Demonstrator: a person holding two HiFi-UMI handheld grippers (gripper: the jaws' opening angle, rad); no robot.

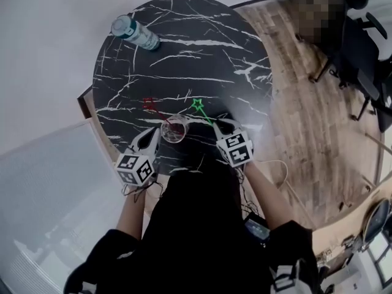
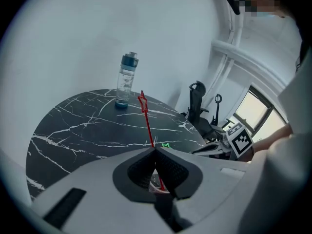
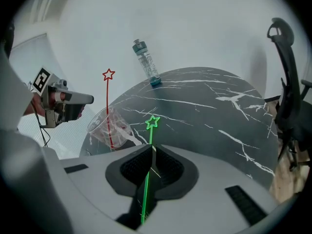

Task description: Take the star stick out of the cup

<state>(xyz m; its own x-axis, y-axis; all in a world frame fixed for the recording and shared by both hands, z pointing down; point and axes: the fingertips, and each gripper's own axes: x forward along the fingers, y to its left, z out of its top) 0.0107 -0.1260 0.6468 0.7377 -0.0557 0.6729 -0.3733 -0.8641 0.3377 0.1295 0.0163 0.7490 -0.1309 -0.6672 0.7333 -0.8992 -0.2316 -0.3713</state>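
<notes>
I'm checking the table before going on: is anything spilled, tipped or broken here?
Nothing stands out. The water bottle stands upright, the clear cup holds the red star stick, no spill shows on the table, and the right gripper has its jaws shut on the green star stick.

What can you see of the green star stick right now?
The green star stick is a thin, bright green rod, plastic by its look, ending in an outlined star. The right gripper is shut on its shaft, with the star end poking out past the jaws over the black table. It is out of the clear cup and apart from it; the cup is to its left.
</notes>
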